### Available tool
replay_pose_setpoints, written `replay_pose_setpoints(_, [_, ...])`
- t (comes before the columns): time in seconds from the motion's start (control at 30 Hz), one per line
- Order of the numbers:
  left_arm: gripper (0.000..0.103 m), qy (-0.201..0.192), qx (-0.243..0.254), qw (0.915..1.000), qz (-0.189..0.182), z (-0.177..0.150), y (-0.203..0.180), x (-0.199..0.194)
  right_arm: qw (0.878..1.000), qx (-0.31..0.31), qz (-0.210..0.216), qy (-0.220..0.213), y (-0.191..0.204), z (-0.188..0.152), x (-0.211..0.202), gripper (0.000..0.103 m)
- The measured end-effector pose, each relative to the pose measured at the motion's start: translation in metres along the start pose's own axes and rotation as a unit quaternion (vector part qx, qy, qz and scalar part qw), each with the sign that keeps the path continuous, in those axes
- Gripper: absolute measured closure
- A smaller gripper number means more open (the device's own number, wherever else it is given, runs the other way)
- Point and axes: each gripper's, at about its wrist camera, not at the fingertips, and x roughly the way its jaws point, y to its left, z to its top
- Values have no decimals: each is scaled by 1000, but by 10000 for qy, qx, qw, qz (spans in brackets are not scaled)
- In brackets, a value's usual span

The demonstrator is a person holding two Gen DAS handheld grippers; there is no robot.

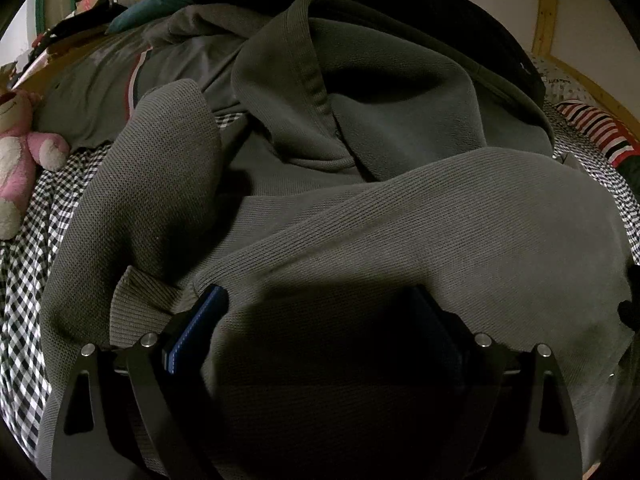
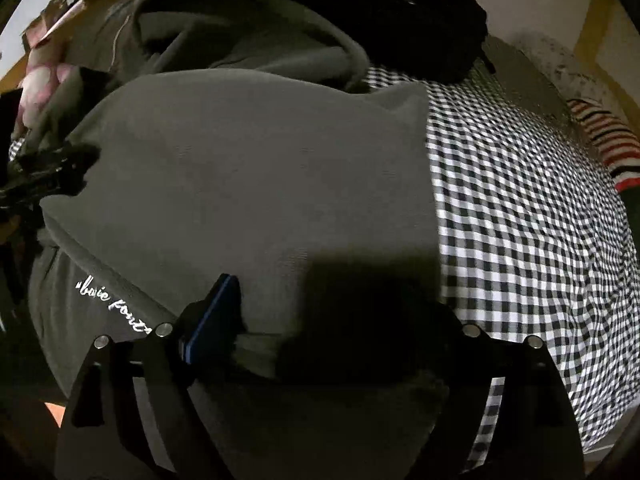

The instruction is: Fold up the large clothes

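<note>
A large grey-green hoodie [image 1: 400,220] lies on a black-and-white checked bedsheet [image 2: 520,200]. Its hood [image 1: 380,92] lies open at the far side, and a sleeve is folded across the body. In the right wrist view the hoodie [image 2: 240,168] shows white script lettering [image 2: 112,304] near its left side. My left gripper [image 1: 320,312] hangs low over the folded sleeve, jaws wide apart, with cloth lying under and between the blue pads [image 1: 200,320]. My right gripper [image 2: 328,312] stands open over the hoodie's right edge, close to the sheet, and nothing is pinched.
A pink plush toy [image 1: 20,148] lies at the left. A red, white and black striped cloth [image 1: 592,128] sits at the far right. A black garment [image 1: 400,0] and another grey cloth [image 1: 100,92] lie beyond the hood. A wooden frame [image 1: 546,8] borders the bed.
</note>
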Motion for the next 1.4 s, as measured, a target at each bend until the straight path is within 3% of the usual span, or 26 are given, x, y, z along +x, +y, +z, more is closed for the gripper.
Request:
replay_pose_setpoints(0.13, [12,29,10,10000,-8,1,0,0,9975,332,-552,-306,-10,4,-18,12])
replay_pose_setpoints(0.17, [12,41,46,10000,-3,2,-1,-1,9961,578,-515,-411,-15,3,-23,12])
replay_pose_setpoints(0.23, [12,84,128,9999,22,6,-4,-5,9938,1012,48,-461,-32,10,-24,12])
replay_pose_setpoints(0.3, [12,9,99,9999,-45,15,-4,-15,9921,1105,230,-545,-38,16,-25,12])
replay_pose_setpoints(0.4, [12,-339,-62,9990,-297,40,1,-37,9905,925,470,-902,-37,38,-29,12])
replay_pose_setpoints(0.47, [11,-451,-35,9985,-302,59,3,-44,9893,519,603,-1221,-31,64,-29,12])
replay_pose_setpoints(0.57, [11,-492,188,9984,-196,92,6,-36,9879,-210,707,-1368,-17,107,-15,12])
replay_pose_setpoints(0.8, [11,-227,909,9952,-268,159,-2,16,9855,-985,711,-1183,10,185,26,12])
replay_pose_setpoints(0.93, [11,-93,1357,9903,-278,187,-2,40,9847,-1331,717,-865,20,204,51,12])
replay_pose_setpoints(1.1, [11,239,1429,9866,-747,204,4,62,9844,-1449,883,-472,23,217,75,14])
replay_pose_setpoints(1.13, [11,268,1396,9862,-851,205,6,64,9846,-1436,909,-404,22,219,81,16])
replay_pose_setpoints(1.2, [17,341,1199,9856,-1143,210,12,70,9852,-1376,992,-258,21,224,91,51])
replay_pose_setpoints(1.23, [45,422,1084,9848,-1287,211,15,72,9864,-1303,999,-82,20,226,99,63])
replay_pose_setpoints(1.3, [76,732,830,9830,-1467,213,22,81,9878,-1108,1084,129,16,229,108,78])
replay_pose_setpoints(1.4, [81,691,879,9826,-1482,214,19,73,9862,-980,1328,87,14,232,107,96])
